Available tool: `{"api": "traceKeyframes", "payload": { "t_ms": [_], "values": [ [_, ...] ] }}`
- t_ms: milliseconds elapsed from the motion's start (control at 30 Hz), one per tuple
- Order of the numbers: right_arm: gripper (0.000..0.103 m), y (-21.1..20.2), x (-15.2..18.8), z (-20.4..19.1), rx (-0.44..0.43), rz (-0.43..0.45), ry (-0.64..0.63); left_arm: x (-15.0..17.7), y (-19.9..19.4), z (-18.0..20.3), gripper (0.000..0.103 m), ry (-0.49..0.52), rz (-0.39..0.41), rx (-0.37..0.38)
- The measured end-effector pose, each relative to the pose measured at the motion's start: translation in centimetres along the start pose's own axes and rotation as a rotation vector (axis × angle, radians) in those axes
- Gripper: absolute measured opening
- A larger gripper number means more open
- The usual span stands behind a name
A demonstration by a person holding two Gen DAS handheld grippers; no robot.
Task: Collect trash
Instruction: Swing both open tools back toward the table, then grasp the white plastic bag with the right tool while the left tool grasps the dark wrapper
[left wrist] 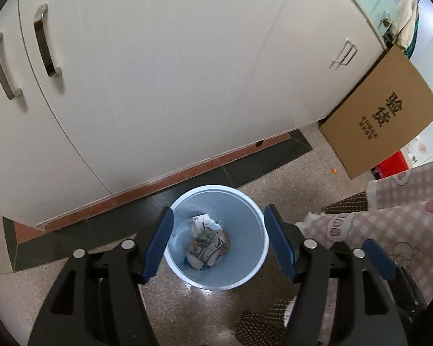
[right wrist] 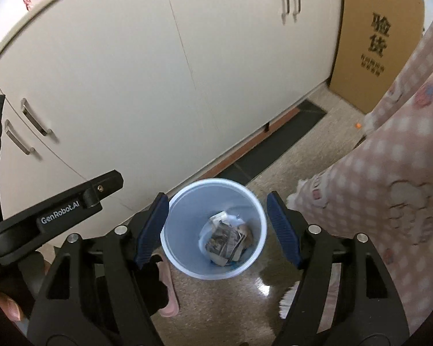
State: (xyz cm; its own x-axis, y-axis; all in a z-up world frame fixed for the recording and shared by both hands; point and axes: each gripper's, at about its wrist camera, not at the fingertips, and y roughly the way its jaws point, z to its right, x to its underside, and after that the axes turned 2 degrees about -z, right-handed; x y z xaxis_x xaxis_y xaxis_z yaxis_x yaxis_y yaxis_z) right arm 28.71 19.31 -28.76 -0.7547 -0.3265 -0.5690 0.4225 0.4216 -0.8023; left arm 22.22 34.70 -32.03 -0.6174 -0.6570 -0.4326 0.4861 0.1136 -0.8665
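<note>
Both sets of jaws are spread and empty. The right gripper [right wrist: 218,230] and the left gripper [left wrist: 218,242] each hover over the blue bin [left wrist: 254,210], which stands on the floor near the cabinets [left wrist: 158,72]. Crumpled paper [left wrist: 206,245] sits at the bottom. The risk, I'd say: two grippers crowd one small, light bin, so a stray finger clips the rim and tips it, spilling the paper toward the pink blanket [left wrist: 404,225] on the right.

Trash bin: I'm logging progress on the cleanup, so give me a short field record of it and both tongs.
bin: light blue trash bin, upright on the floor beside the white cabinets
contents: crumpled paper at the bottom
left tongs: open, empty, above the bin
right tongs: open, empty, above the bin
nearby: cardboard box, pink checked fabric
</note>
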Motion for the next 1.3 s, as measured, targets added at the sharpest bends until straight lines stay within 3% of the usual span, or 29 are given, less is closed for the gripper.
{"api": "traceKeyframes", "payload": {
  "t_ms": [333,600,767,1000,1300],
  "values": [
    [0.07,-12.8,-2.2,0.0,-0.012,0.233,0.018,0.8,-11.6,4.0,0.064,-0.009,0.196,0.127],
    [0.07,-23.9,-0.8,5.1,0.044,0.377,0.079,3.0,-19.0,12.6,0.064,0.152,0.279,0.219],
    [0.07,-29.0,1.3,11.8,0.137,0.426,0.169,5.5,-20.6,19.2,0.066,0.287,0.234,0.304],
    [0.072,-32.6,4.8,21.1,0.25,0.425,0.311,9.1,-19.9,28.7,0.066,0.472,0.138,0.377],
    [0.075,-31.9,5.5,27.3,0.26,0.338,0.363,11.9,-17.2,35.7,0.064,0.629,0.106,0.327]
  ]
}}
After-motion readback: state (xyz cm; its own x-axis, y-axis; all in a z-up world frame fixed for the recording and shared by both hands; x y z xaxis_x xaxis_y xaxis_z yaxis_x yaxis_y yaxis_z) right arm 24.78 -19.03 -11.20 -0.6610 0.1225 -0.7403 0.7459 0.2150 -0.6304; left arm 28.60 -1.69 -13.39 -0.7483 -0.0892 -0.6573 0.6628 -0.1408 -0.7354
